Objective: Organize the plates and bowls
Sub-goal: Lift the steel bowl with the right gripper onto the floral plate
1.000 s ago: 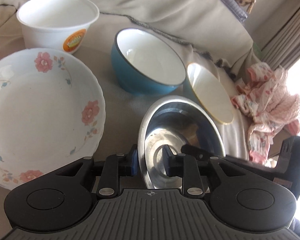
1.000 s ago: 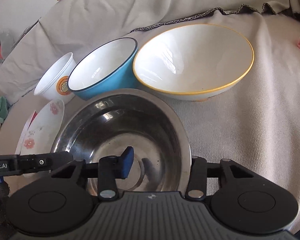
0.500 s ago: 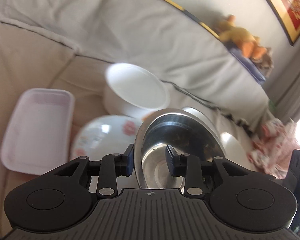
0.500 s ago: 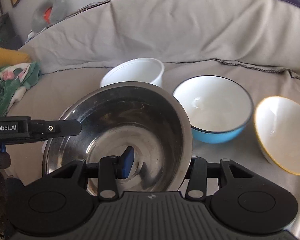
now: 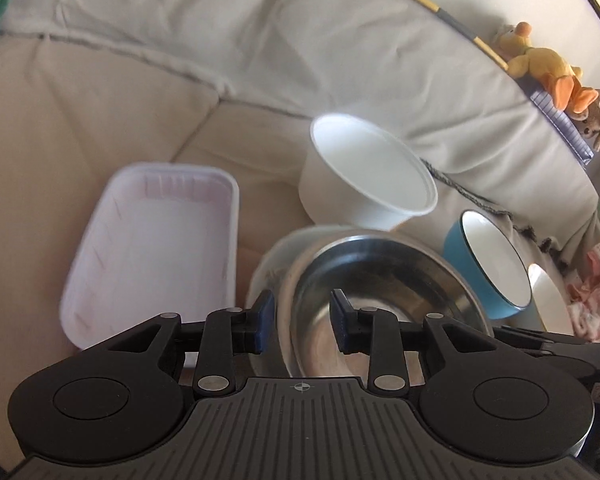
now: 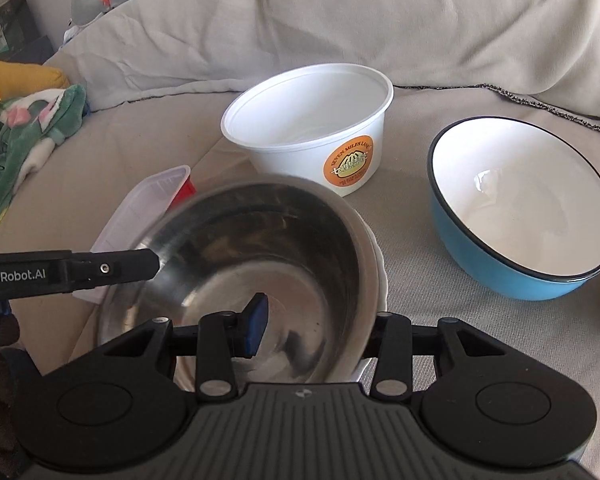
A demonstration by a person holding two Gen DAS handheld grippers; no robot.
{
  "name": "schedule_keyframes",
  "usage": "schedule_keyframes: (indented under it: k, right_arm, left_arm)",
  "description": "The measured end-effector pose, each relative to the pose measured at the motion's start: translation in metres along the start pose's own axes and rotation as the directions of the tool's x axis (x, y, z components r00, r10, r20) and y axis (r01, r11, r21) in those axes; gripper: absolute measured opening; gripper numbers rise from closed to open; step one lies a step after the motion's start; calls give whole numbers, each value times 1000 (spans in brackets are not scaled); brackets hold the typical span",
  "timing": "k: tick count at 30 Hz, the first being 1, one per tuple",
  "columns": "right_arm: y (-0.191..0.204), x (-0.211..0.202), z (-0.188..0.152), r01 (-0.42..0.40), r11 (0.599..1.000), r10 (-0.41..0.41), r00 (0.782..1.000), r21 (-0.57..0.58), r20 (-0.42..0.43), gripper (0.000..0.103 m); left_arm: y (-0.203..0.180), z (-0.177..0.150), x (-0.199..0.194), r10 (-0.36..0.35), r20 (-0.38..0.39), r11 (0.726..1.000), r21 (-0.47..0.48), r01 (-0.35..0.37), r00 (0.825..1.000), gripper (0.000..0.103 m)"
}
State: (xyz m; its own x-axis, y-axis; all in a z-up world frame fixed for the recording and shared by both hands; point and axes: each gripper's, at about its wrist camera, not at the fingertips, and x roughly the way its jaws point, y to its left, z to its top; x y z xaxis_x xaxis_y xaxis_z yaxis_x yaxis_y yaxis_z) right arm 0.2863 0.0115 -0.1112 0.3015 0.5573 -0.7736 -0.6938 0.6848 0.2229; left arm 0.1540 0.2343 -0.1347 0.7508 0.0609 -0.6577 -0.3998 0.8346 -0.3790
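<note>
My right tongs grip the steel bowl by its near rim, over the white plate. My left tongs, jaws just narrowing, straddle the far rim without pinching it. Only the right view shows the orange label on the tub, and only the left view shows the whole tray.

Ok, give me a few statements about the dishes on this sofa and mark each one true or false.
1. The steel bowl is over the white plate. True.
2. The white tub carries a blue sticker. False: its sticker is orange.
3. The blue bowl holds a spoon. False: it is empty, with a white inside.
4. The rectangular tray lies beside the plate with nothing in it. True.
</note>
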Motion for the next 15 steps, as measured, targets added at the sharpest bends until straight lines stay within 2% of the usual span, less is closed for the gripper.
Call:
schedule_keyframes:
  k: [3,7,10,15]
  right_arm:
    - [-5,-8,1,-4,1000,4,999,18,35,41]
    - [-14,-19,2,18,999,-22,996,45,90,43]
    - [-20,-15,2,38,998,-42,996,58,80,44]
    - [-30,2,-1,32,992,-36,999,119,35,44]
  left_arm:
    - [1,1,-13,37,18,999,21,-37,999,32]
    - [13,-3,-21,58,-19,998,-33,-58,998,32]
    - [23,-9,-19,39,-70,994,-96,-46,997,32]
    - [33,-12,-14,-1,-64,982,-191,-11,998,33]
